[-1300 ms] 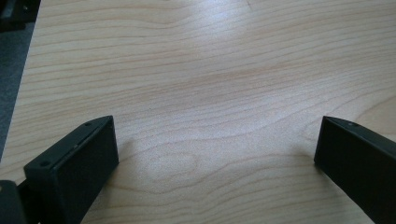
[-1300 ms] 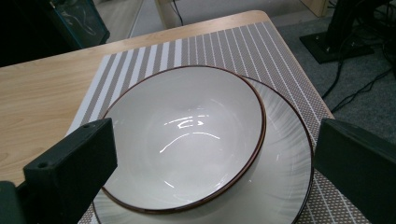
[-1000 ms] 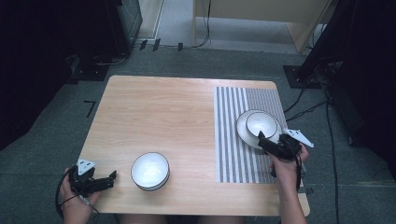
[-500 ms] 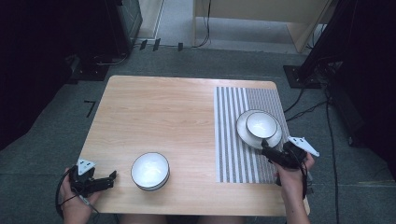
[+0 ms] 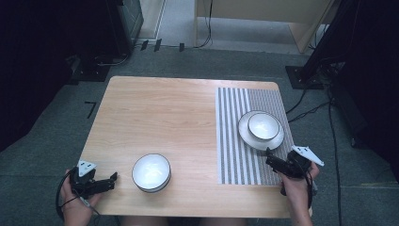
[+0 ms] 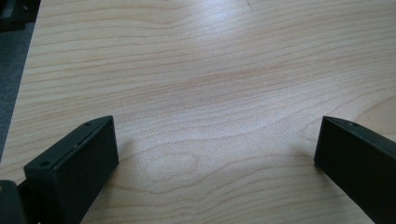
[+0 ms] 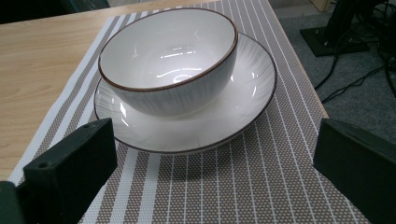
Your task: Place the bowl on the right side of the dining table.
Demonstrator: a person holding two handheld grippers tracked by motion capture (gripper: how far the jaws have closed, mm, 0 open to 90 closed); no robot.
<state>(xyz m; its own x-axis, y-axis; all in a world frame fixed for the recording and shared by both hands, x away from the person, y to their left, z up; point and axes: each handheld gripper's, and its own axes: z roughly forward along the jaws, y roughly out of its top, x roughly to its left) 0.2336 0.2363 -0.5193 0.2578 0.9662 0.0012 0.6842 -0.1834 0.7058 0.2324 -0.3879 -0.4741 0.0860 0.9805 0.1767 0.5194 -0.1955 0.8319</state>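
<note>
1. Right gripper (image 5: 272, 159) has drawn back toward my near edge of the bench (image 5: 164, 117). A second ago it sat close against the plate (image 5: 244, 136); now it stands clear of the rim, over the striped placemat (image 5: 235, 155).

2. Right fingers (image 7: 70, 158) are spread wide with nothing between them. In the right gripper view the bowl (image 7: 168, 60) sits upright in the middle of the plate (image 7: 233, 112), both squarely ahead of the open gap.

3. My reading: the bowl-on-plate placement is done and released. The set stands on the far right part of the mat, steady, no tilt that I can see.

4. Left gripper (image 5: 109, 180) has not shifted across the last second. It rests at the near left corner of the bench, held in the left hand (image 5: 77, 207).

5. Left fingers (image 6: 74, 163) are also wide apart and empty; the left gripper view looks along bare wood grain between them.

6. The second bowl (image 5: 151, 172) stands by itself on bare wood near the front edge, just to the right of the left gripper, untouched and well apart from the mat.

7. What this means: with the right side free and backing off, the lone bowl looks like the next thing to handle. The left gripper is nearest and already open toward it.

8. Risk to note: thin rim, glossy glaze, so a grip could slip.
</note>
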